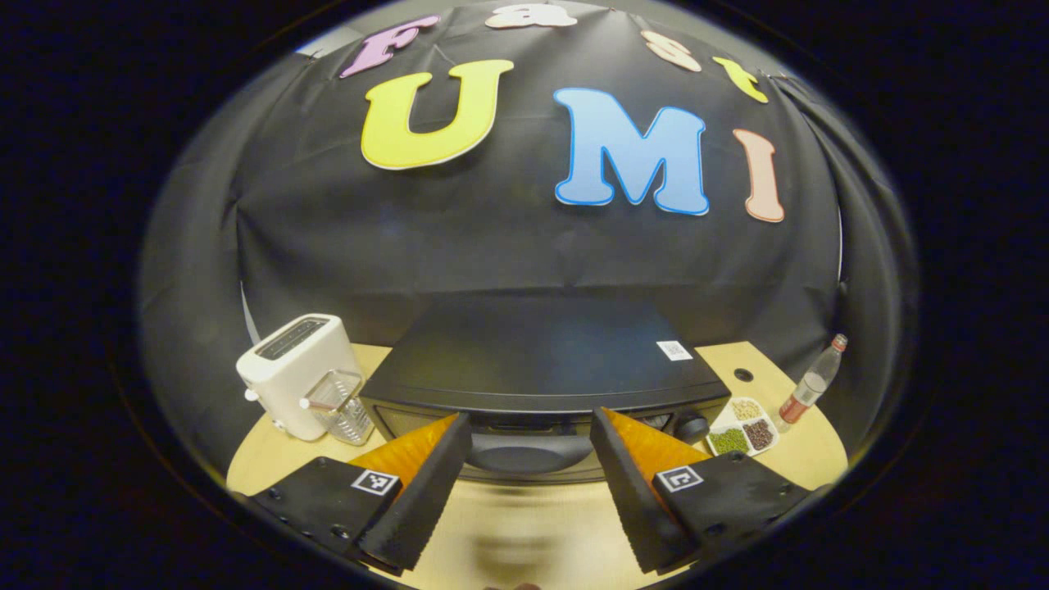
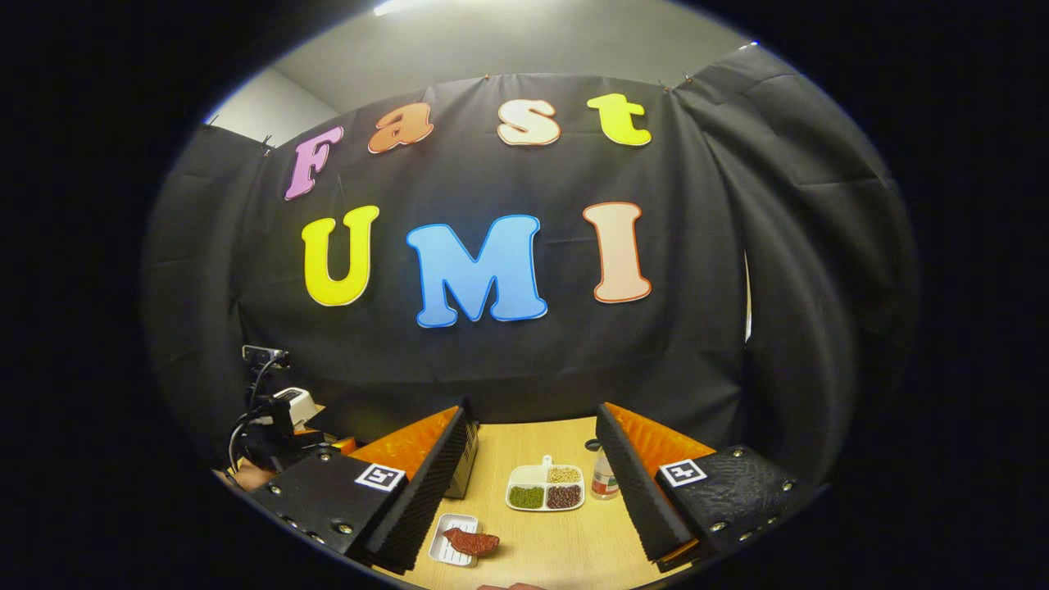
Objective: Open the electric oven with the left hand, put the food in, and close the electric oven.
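The black electric oven (image 1: 541, 369) stands in the middle of the wooden table, its door (image 1: 524, 455) looking shut. My left gripper (image 1: 530, 418) is open just in front of the door's top edge, with nothing between its fingers. In the right gripper view, the food, a reddish-brown slab (image 2: 470, 542), lies on a small white tray (image 2: 449, 547) near the table's front. My right gripper (image 2: 533, 410) hangs open above the table, up and back from the food. The oven's side (image 2: 465, 465) peeks out behind its left finger.
A white toaster (image 1: 291, 369) and a clear measuring cup (image 1: 340, 406) stand left of the oven. A divided dish of beans (image 1: 742, 426) (image 2: 545, 487) and a bottle (image 1: 811, 385) (image 2: 605, 479) stand right of it. The black cloth wall closes the back.
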`<move>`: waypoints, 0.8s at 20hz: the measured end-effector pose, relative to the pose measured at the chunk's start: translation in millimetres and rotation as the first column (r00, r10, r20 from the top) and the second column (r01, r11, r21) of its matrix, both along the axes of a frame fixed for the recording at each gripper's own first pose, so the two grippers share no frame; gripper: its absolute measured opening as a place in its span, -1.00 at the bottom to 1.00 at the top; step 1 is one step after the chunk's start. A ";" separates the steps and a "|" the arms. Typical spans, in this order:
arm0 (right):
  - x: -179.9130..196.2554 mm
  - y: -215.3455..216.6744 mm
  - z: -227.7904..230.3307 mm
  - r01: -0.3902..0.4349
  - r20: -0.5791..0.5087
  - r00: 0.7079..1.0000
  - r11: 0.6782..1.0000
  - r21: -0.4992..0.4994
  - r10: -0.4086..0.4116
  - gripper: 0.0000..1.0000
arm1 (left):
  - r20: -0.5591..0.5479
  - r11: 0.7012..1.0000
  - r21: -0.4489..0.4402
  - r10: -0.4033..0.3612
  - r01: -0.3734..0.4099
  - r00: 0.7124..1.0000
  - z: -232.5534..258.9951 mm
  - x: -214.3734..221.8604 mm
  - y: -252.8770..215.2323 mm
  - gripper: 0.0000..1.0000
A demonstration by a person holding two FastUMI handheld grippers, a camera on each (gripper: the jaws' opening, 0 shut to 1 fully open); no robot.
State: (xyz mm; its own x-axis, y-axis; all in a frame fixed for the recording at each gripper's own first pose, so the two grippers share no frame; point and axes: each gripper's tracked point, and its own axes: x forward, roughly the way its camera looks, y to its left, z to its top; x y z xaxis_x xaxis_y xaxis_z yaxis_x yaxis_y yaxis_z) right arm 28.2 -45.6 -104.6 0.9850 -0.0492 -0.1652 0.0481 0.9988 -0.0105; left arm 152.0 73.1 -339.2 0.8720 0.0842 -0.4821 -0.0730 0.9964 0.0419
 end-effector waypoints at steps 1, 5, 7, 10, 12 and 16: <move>-0.3 2.6 -0.8 -0.008 -0.007 1.000 1.000 -0.004 0.008 0.94 | -0.007 1.000 0.002 -0.002 0.002 1.000 -5.6 3.8 2.3 0.96; -0.5 1.4 -4.9 0.005 -0.025 1.000 1.000 -0.007 -0.005 0.95 | -0.021 1.000 0.025 -0.014 0.015 1.000 -18.4 16.0 7.9 1.00; -1.5 0.5 -6.7 0.011 -0.032 0.999 1.000 -0.003 -0.011 0.94 | -0.040 0.999 0.025 -0.024 0.025 0.999 -22.6 19.5 8.3 1.00; -5.7 0.1 -4.9 0.028 -0.026 0.999 1.000 0.007 -0.028 0.94 | -0.027 0.998 0.043 -0.034 0.035 0.999 -21.6 13.9 9.3 1.00; -8.5 5.4 -3.1 0.030 -0.021 0.999 0.999 0.026 -0.030 0.94 | -0.035 0.999 0.036 -0.029 0.030 0.999 -23.5 5.8 8.0 1.00; -12.2 17.4 1.6 0.020 -0.013 1.000 0.999 0.032 -0.020 0.94 | -0.049 0.999 0.035 -0.039 0.041 0.998 -27.5 -14.3 6.1 0.97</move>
State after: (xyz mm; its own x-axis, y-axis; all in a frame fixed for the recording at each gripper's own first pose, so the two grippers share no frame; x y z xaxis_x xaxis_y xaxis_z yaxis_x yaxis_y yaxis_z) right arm 16.0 -28.2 -103.0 0.9818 -0.0634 -0.1790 0.0682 0.9975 0.0208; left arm 137.7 79.1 -366.7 0.8509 0.0679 -0.5210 -0.0302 0.9963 0.0806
